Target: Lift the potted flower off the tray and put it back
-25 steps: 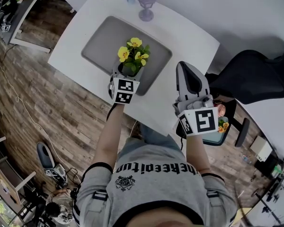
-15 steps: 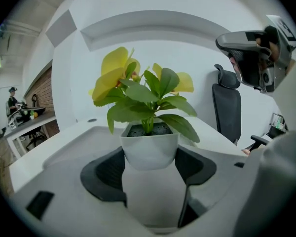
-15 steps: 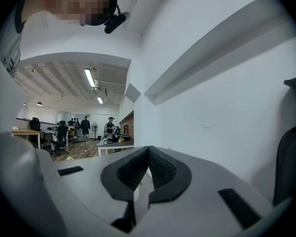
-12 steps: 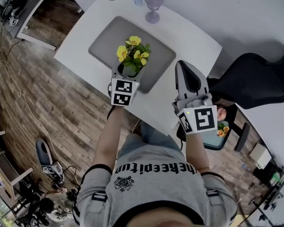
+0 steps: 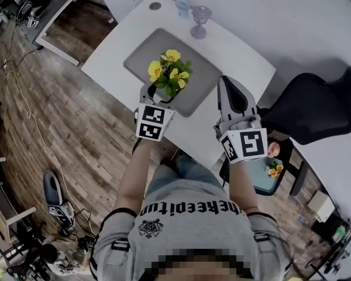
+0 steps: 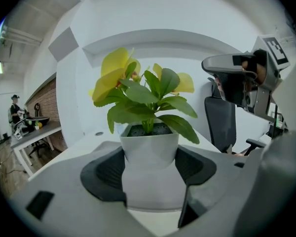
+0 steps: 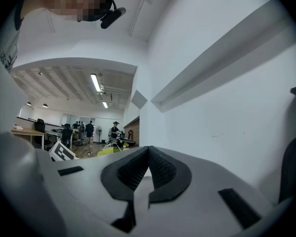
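Lift underway: potted flower, clamped by its white pot between the left tongs, appears higher above the grey tray than a second ago, return pending; right tongs, at its 3 o'clock, closed and empty.

person: grey t-shirt, black lettering and crest, black-banded short sleeves. left gripper, right gripper: pale grey shells, black ribbed pads, black-and-white marker cubes.
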Demonstrator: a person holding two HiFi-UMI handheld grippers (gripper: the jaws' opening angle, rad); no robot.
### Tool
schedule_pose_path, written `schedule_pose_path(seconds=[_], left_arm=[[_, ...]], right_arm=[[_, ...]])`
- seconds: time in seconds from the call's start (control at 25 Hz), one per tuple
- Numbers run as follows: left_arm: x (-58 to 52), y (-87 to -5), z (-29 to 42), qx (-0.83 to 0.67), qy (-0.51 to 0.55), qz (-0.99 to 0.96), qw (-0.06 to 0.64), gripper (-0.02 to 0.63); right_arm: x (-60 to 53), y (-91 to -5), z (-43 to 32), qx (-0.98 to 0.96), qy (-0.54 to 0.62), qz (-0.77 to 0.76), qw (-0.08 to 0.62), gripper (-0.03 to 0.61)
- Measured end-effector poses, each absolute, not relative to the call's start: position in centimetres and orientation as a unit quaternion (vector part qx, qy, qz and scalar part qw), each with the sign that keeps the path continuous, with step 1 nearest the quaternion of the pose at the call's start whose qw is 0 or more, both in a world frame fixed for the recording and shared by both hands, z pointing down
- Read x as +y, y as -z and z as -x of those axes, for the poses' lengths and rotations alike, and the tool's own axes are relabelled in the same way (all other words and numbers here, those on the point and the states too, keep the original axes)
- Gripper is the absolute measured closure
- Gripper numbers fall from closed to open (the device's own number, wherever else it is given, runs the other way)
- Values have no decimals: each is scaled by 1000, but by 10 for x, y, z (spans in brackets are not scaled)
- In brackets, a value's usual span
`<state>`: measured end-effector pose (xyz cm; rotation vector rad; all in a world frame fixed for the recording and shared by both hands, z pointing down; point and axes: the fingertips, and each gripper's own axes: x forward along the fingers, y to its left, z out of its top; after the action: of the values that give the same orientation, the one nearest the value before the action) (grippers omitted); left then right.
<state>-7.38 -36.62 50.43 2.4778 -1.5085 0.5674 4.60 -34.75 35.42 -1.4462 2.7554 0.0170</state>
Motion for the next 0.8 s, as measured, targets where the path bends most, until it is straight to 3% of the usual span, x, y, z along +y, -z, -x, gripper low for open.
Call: schedule_pose_path(seconds=[0.8], left_arm=[[-304,-410,103,-513,-115,-848,65,288]], right_arm=[[-293,-319,-27,876,-41,480,22,575]])
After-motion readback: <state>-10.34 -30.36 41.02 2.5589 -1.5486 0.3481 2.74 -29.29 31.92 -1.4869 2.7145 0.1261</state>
